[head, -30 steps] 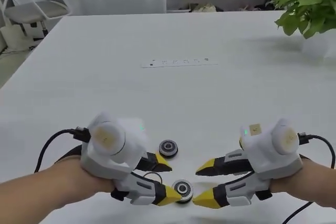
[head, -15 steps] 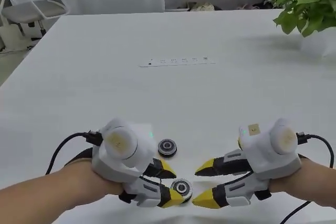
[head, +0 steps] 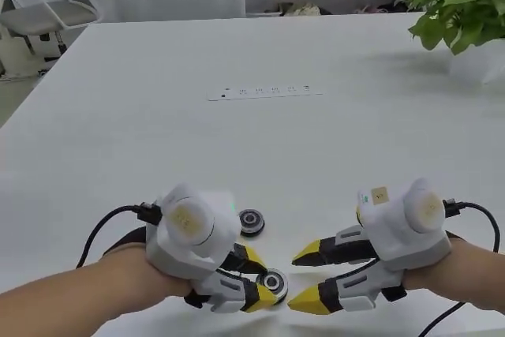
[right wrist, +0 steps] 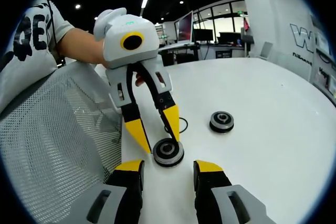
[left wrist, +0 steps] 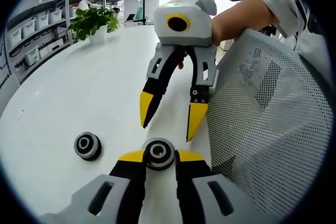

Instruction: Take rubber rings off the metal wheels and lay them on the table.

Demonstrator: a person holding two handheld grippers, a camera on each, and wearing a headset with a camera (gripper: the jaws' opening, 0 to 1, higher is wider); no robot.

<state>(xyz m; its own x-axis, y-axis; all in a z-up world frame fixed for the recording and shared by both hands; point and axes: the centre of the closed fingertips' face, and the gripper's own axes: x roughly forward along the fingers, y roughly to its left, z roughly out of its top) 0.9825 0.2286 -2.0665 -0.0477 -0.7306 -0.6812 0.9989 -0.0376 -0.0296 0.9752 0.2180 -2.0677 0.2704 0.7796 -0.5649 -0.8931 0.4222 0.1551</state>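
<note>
A small metal wheel with a black rubber ring (head: 274, 282) lies near the table's front edge, also seen close up (left wrist: 159, 153) (right wrist: 168, 152). My left gripper (head: 264, 278) (left wrist: 160, 157) is shut on this wheel, its yellow tips pressing both sides. My right gripper (head: 300, 276) (right wrist: 168, 167) faces it from the right, open, with the wheel just ahead of its tips. A second wheel (head: 251, 222) (left wrist: 87, 145) (right wrist: 222, 121) lies a little farther in. A thin black loop (right wrist: 182, 124) lies on the table beside the left gripper's finger.
The white table (head: 237, 140) stretches far ahead, with a flush socket strip (head: 264, 92) in its middle. A potted plant (head: 461, 5) stands at the far right. A mesh chair back (left wrist: 262, 119) (right wrist: 58, 129) is close behind the front edge.
My left gripper has slid right and its jaws have closed in on the near wheel. The right gripper has hardly moved. The head camera has tilted slightly.
</note>
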